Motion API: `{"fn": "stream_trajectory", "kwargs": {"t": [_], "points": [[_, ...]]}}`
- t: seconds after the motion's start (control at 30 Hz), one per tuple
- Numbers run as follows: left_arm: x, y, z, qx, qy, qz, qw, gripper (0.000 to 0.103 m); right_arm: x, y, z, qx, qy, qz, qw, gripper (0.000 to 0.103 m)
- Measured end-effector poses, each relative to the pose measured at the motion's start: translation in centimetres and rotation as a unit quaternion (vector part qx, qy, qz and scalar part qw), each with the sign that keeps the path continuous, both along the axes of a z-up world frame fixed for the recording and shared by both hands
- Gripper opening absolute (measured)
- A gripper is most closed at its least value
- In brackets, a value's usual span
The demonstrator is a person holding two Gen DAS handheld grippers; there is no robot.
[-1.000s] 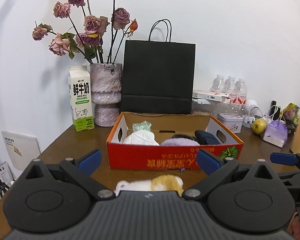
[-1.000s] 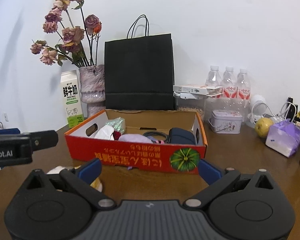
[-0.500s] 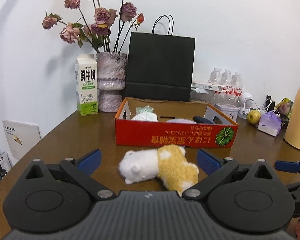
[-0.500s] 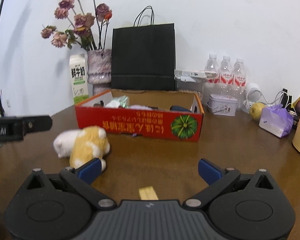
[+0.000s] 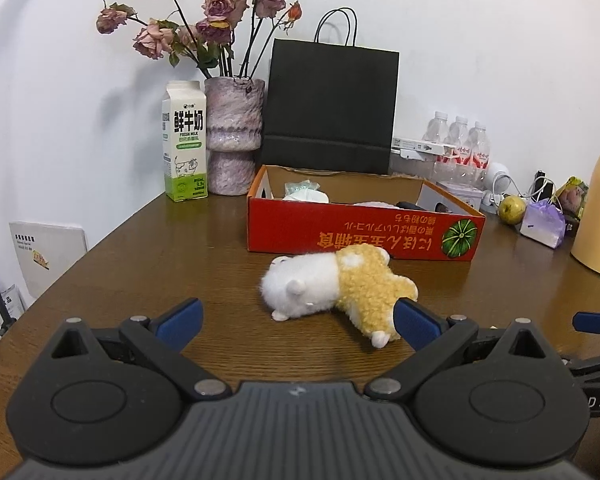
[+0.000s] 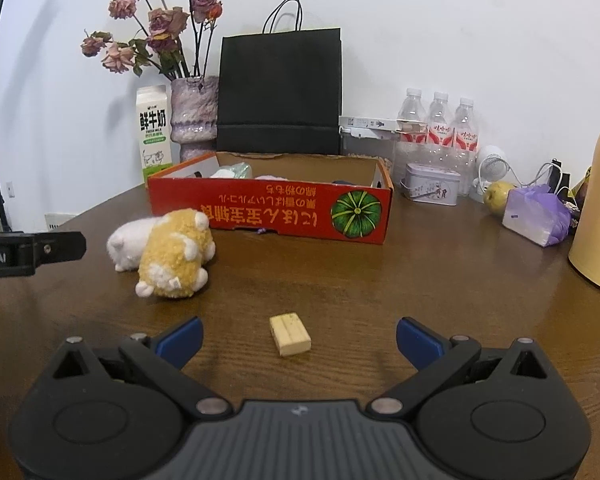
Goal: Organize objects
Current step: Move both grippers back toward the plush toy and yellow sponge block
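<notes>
A white and tan plush toy (image 5: 332, 286) lies on its side on the wooden desk (image 5: 180, 248), just before a red cardboard box (image 5: 360, 232). The left tool (image 5: 298, 320) and right tool (image 6: 298, 338) are spread wide, holding nothing. A small wooden block (image 6: 290, 333) lies between the right tool's fingers.

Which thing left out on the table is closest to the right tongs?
The little tan block, lying right between the open right tongs. The fluffy toy hamster lies farther off, by the red box.
</notes>
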State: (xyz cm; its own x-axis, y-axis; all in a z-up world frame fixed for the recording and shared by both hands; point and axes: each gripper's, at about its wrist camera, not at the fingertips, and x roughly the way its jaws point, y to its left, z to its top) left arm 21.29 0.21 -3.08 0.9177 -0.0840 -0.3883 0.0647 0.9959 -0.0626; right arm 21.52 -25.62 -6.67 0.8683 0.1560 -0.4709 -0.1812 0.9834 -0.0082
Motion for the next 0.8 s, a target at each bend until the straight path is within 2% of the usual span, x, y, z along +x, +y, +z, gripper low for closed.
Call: {"fn": "stream_trajectory", "kwargs": {"t": [0.3,0.6,0.8], "points": [[-0.5,0.5,-0.4,0.027,0.001,-0.009,0.9996,0.103,-0.3,-0.5,-0.3,0.008,0.029,-0.001,1.0,0.103],[-0.3,1.7,-0.5,0.009,0.005,-0.003,0.9999,0.103,1.7,-0.2,-1.5,0.0,0.094,0.004,0.996,0.102],[-0.3,1.8,-0.5,0.004,0.006,-0.001,1.0,0.103,2.5,0.4,-1.8,-0.011,0.101,0.009,0.995,0.103]]}}
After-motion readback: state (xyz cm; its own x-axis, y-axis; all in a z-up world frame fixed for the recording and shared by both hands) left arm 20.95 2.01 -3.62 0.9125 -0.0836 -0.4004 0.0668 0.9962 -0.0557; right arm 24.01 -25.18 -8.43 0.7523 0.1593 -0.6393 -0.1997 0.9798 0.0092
